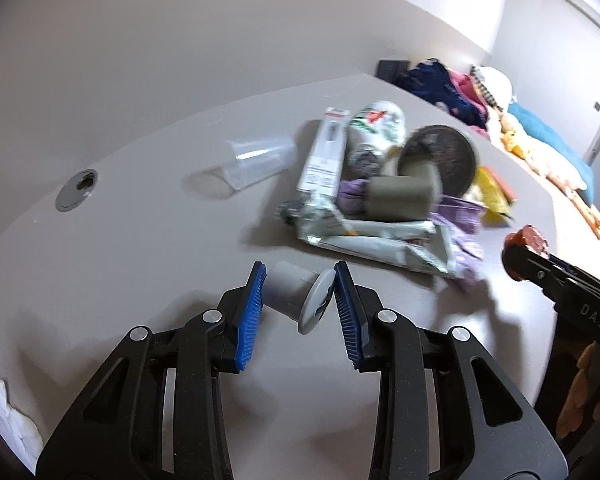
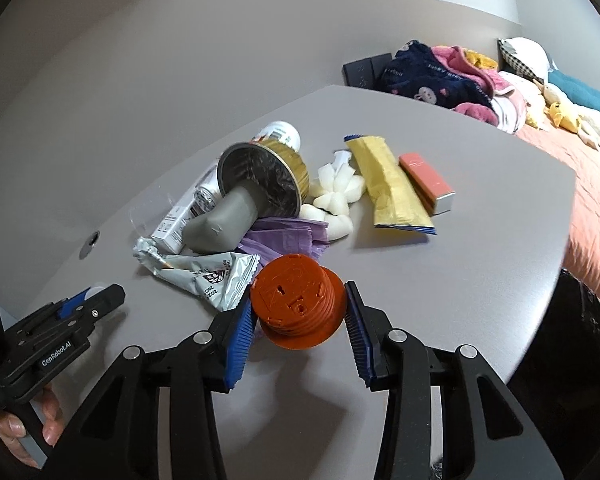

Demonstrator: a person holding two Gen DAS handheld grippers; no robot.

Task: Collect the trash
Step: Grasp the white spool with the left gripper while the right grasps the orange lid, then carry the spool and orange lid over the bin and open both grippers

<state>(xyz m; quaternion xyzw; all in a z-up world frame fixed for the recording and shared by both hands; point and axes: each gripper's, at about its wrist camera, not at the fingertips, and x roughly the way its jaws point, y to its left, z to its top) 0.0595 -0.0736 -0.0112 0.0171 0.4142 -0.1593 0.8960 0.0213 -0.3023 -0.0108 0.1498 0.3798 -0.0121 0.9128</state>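
White capsule point(image 1: 296, 298) clamped in left tool point(image 1: 300, 300).

On the grey table point(image 2: 480, 240), a yellow wrapper point(image 2: 388, 184) with blue ends lies beside a salmon-pink box point(image 2: 426, 178) toward the far right edge. An orange-red ridged cap point(image 2: 298, 302) sits between blue ribbed pads point(image 2: 236, 344), near lilac bags point(image 2: 288, 236) and a silver-white printed pouch point(image 2: 216, 276). A pale grey capsule point(image 1: 296, 294) sits between blue pads point(image 1: 250, 316).

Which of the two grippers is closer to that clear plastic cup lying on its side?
Left. The left gripper, holding a small grey capsule, sits just short of the clear plastic cup; the right gripper, clamping an orange spool, is beyond the trash pile.
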